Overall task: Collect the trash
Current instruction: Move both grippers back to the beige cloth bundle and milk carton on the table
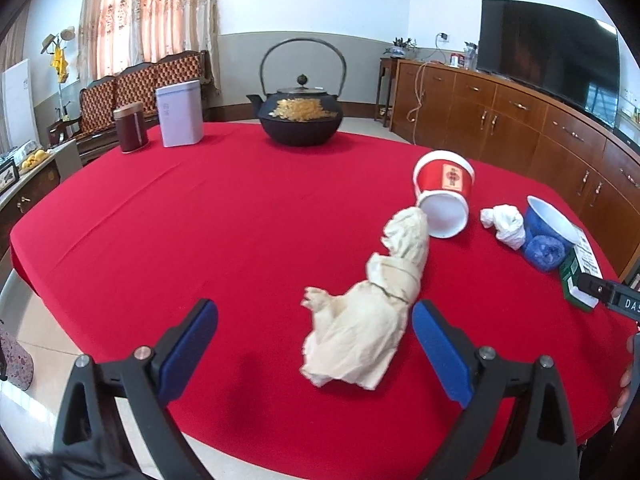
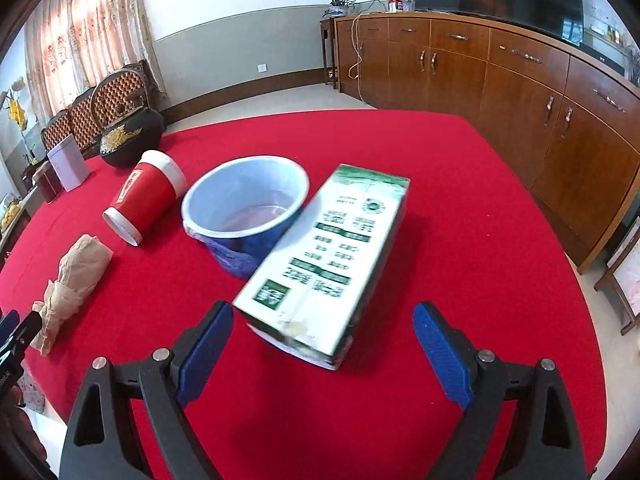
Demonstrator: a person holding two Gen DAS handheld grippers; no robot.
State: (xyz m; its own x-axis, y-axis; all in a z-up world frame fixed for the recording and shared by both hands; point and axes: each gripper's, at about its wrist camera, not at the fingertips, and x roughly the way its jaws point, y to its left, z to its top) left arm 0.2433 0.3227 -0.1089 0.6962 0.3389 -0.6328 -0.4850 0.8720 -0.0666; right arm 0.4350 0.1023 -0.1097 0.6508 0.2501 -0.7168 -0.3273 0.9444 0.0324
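A living room with patterned curtains, a long wooden cabinet (image 1: 500, 120) and a dark television (image 1: 548, 52) is surrounding a worktop (image 1: 200, 220) that is wearing a red cloth. Taking the black iron kettle (image 1: 300, 116) at the far edge as the landmark, a dark red tin (image 1: 130, 127) and a pale square tin (image 1: 179, 113) are standing to its left. Nearer the camera than the kettle and to its right, a crumpled beige paper wad (image 1: 372, 312) is lying stretched out, its far end just touching the mouth of a red paper cup (image 1: 444, 196) that is lying on its side. Further right of the kettle, a small white tissue ball (image 1: 505, 225) is sitting just beside a blue bowl (image 1: 550, 226), which is leaning on a crumpled blue bag (image 1: 545, 253). Rightmost, a green and white carton (image 2: 328, 260) is lying flat, one long edge pressing against the bowl. The left tool (image 1: 314, 344) is hovering with its blue pads spread wide, holding nothing, the near end of the paper wad lying between them. The right tool (image 2: 322, 350) is likewise standing wide open and empty, its fingers flanking the near end of the carton without touching it.
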